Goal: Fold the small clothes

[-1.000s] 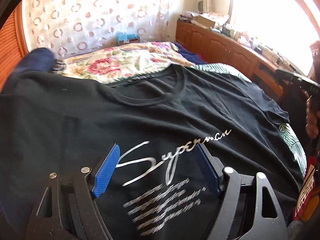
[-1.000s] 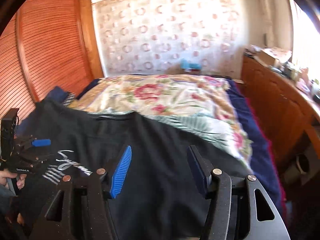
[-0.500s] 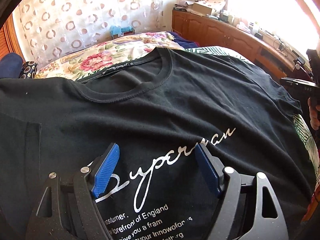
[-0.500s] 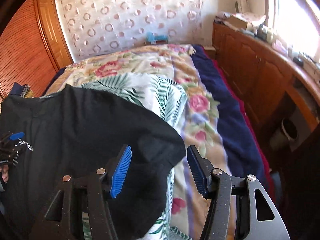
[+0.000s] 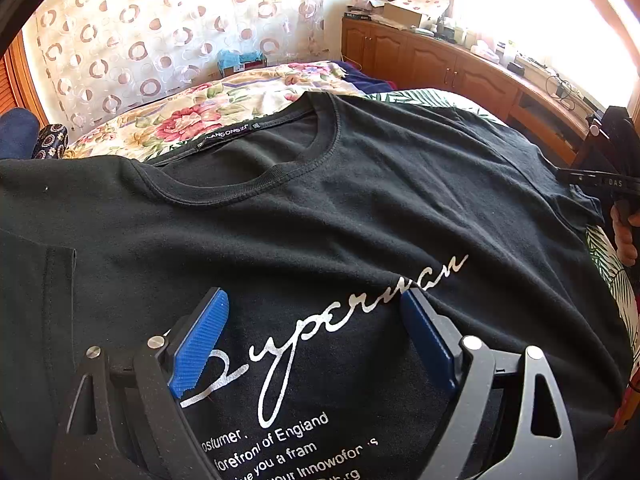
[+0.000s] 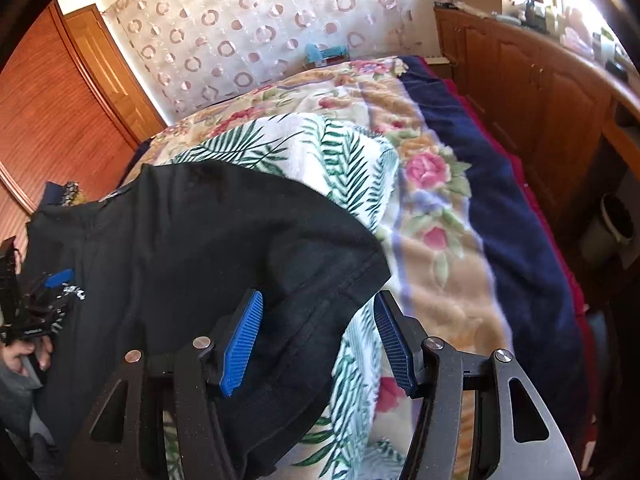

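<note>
Black T-shirt [image 5: 360,208] spread front-up on the bed, over a palm-leaf sheet [image 6: 336,152] and a floral blanket [image 6: 436,240]. Neckline [image 5: 256,168] toward the far end, label visible inside the collar. White script print [image 5: 320,332] across the chest, smaller lines of white text below it.

Left gripper [image 5: 316,344] low over the chest of the shirt, fingers [image 5: 200,344] spread wide, nothing held. Script print directly between the two blue pads; fabric flat beneath them, contact with the cloth impossible to judge. In the right wrist view, same gripper [image 6: 44,292] at the far left edge, over the printed area.

Right gripper [image 6: 316,332] at the shirt's sleeve [image 6: 320,280], fingers [image 6: 240,344] wide apart, gripping nothing. Sleeve hem between the pads: left pad over black cloth, right pad over the palm-leaf sheet just past the sleeve's edge. Sleeve lying loosely with soft folds, not clamped. In the left wrist view, right gripper [image 5: 600,176] at the far right edge beside the sleeve, hand [image 5: 626,236] partly visible below it.

Wooden cabinets [image 6: 532,92] along the right of the bed, patterned curtain [image 5: 160,36] behind it.
</note>
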The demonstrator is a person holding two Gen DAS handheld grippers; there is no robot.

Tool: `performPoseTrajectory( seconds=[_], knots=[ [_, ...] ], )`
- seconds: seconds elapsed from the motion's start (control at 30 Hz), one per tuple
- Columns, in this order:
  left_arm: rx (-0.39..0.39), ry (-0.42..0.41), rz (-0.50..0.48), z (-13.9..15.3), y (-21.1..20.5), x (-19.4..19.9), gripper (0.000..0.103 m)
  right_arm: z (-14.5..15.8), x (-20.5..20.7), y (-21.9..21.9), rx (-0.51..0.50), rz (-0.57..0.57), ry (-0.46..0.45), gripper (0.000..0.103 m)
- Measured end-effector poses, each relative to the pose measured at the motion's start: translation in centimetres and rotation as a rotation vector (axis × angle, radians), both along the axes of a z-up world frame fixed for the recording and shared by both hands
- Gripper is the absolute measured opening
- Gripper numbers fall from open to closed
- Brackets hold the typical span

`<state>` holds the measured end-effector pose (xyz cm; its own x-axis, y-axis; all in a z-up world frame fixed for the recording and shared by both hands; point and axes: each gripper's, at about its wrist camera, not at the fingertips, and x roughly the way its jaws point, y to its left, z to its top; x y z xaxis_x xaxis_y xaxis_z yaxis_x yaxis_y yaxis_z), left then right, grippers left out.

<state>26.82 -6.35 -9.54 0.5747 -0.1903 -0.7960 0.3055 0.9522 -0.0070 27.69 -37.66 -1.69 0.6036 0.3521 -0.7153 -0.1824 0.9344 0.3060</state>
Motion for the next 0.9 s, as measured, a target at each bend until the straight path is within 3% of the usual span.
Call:
performPoseTrajectory(
  seconds=[0.2,0.33,0.37,0.53,0.7,0.9],
  knots=[
    [0.001,0.0,0.002,0.0,0.1,0.0,0.088,-0.7,0.0,-0.9,0.036,0.03,0.026,0.057],
    [0.001,-0.001,0.002,0.0,0.1,0.0,0.088,-0.5,-0.2,-0.9,0.055,0.057,0.02,0.034],
    [0.001,-0.001,0.002,0.0,0.1,0.0,0.088,-0.4,-0.4,-0.8,0.05,0.062,0.015,0.032],
    [0.001,-0.001,0.001,0.0,0.1,0.0,0.088,0.2,-0.7,-0.9,-0.038,0.031,-0.029,0.007],
    [0.002,-0.001,0.008,0.0,0.1,0.1,0.088,2.5,-0.8,0.0,-0.069,0.029,-0.126,0.005],
    [-0.038,-0.035,-0.007,1.5,0.5,-1.3,0.088,5.3,-0.6,5.0,-0.065,0.128,-0.225,0.005]
  ],
)
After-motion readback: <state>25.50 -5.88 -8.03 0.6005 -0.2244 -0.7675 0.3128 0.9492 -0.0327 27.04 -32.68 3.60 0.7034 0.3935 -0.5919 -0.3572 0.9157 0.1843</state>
